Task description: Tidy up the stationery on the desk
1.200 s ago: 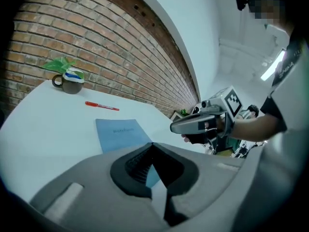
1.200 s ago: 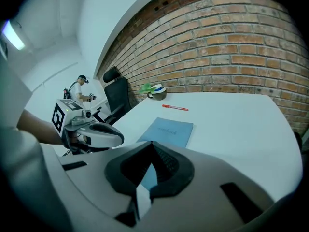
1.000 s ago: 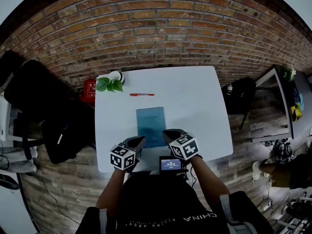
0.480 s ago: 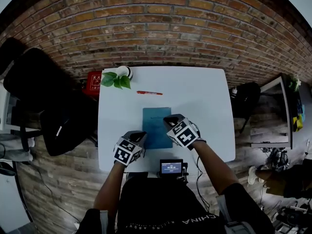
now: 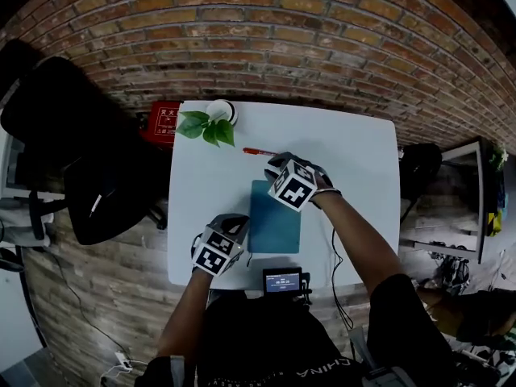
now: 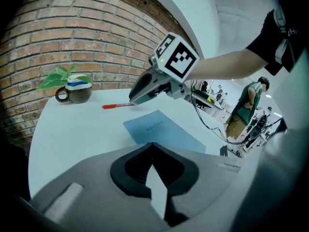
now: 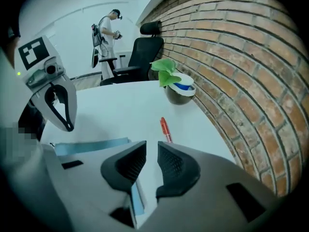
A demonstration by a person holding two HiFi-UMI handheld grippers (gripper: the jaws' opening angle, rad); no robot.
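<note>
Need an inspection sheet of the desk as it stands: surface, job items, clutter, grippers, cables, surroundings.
Surface: white table, flat, no spills seen.
Job's things: blue notebook flat at the centre; red pen lying beyond it, toward the wall.
Clutter: mug with a plant at the far left corner; small screen at the near edge.
Grippers: left gripper shut, empty, beside the notebook's left edge; right gripper just short of the pen, jaws have just been opening, nothing between them.
Cables: one cable runs beside the right arm.
Surroundings: brick wall, black chair, red box.
</note>
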